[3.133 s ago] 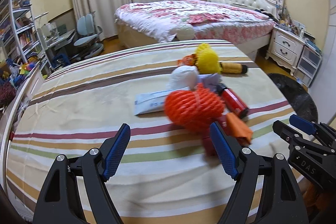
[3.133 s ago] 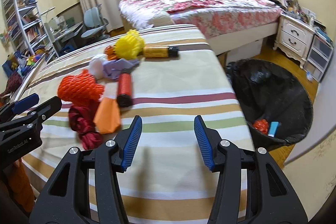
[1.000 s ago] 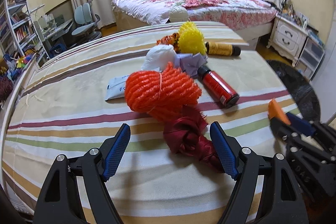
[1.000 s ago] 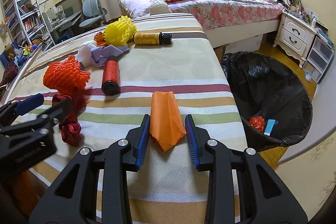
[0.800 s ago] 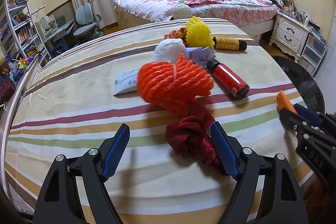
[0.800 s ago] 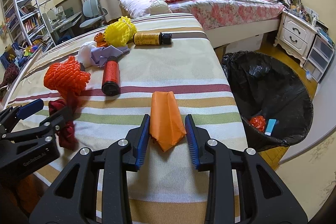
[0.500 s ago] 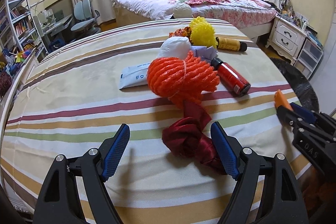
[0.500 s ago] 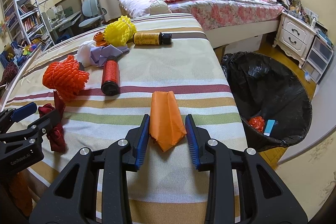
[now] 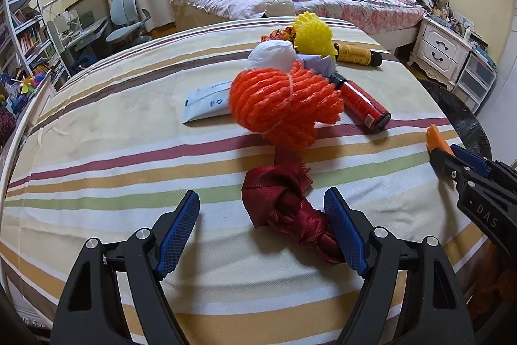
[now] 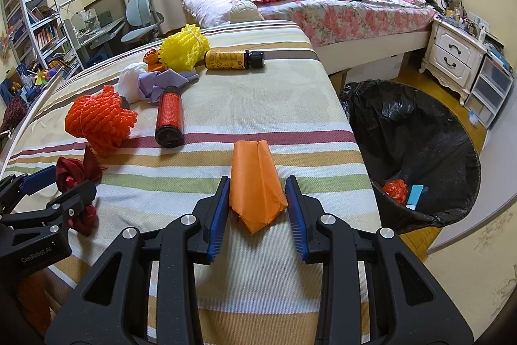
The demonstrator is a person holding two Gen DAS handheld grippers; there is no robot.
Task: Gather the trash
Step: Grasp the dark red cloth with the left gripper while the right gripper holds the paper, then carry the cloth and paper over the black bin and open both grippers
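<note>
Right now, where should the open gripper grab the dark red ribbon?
Probably the thick knot in the ribbon's middle. It lies flat on the striped cloth, between the left gripper's open fingers, nearer the right one, so come down from above.

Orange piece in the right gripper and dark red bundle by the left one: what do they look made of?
Orange piece: looks like matte paper or thin non-woven sheet, given its crisp folds and lack of shine. Dark red bundle: likely satin-like fabric, glossy, knotted, with frayed edges. The right gripper pinches the former; the left gripper is open around the latter.
</note>
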